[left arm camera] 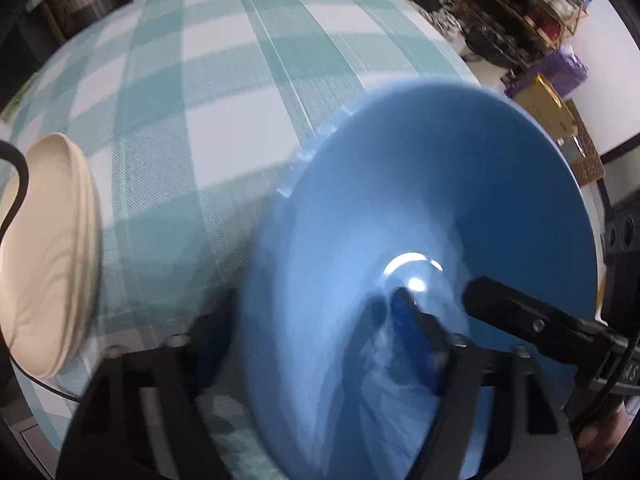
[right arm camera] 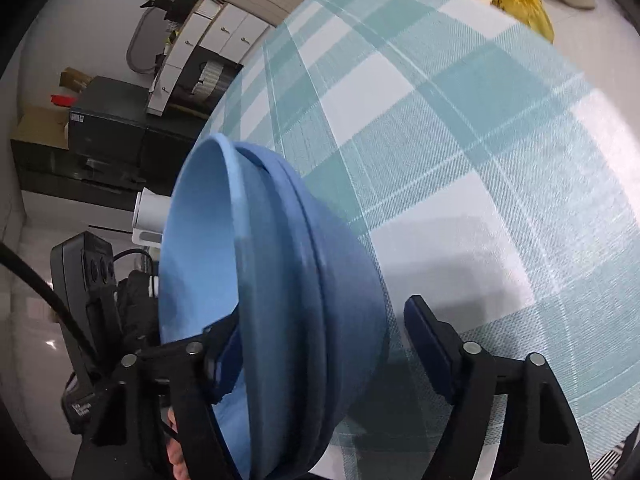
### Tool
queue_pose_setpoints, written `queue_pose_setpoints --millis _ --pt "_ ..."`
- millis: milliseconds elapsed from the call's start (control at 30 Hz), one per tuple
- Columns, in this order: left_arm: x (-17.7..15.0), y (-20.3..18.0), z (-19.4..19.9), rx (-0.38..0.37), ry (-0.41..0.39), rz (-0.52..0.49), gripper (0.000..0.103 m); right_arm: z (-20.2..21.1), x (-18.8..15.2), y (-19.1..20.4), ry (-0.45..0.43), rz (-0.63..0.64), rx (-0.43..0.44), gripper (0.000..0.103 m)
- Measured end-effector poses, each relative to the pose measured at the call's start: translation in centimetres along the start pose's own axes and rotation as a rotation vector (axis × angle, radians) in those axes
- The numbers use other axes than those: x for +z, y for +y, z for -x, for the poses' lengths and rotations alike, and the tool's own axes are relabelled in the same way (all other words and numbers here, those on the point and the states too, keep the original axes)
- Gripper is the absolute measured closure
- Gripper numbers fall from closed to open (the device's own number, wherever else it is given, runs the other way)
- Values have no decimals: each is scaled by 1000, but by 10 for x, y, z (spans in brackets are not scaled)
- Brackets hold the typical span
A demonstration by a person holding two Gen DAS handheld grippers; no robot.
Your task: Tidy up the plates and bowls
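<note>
A blue bowl [left arm camera: 420, 208] fills the right half of the left wrist view, tipped on its side over the checked tablecloth [left arm camera: 224, 92]. My left gripper [left arm camera: 308, 320] straddles its rim, one finger inside and one outside, and looks shut on it. My right gripper's finger [left arm camera: 520, 312] reaches into the bowl from the right. In the right wrist view the blue bowl [right arm camera: 288, 280] stands between the fingers of my right gripper [right arm camera: 320, 340]; the right finger [right arm camera: 432, 344] is apart from the bowl. A cream bowl [left arm camera: 48, 256] lies on its side at the left.
The round table with the checked cloth [right arm camera: 460, 140] spreads ahead. A wire rack [left arm camera: 532, 4] and cardboard boxes [left arm camera: 552, 108] stand beyond its far right. Cabinets [right arm camera: 224, 32] and a yellow bag [right arm camera: 524, 4] lie beyond the table in the right wrist view.
</note>
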State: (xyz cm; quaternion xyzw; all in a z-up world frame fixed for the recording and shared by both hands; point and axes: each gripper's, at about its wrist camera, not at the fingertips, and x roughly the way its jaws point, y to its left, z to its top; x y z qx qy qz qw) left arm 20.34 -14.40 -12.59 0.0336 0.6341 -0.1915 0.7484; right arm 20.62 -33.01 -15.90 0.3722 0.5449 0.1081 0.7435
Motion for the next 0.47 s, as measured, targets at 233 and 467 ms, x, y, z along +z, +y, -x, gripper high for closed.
queue_pose_setpoints --millis 233,467 --pt "-3 -3 3 -24 -17 -15 57 -14 3 1 27 -7 30 36" --pt "-4 -4 7 -22 -35 -32 64 -19 6 2 29 -5 -37 51"
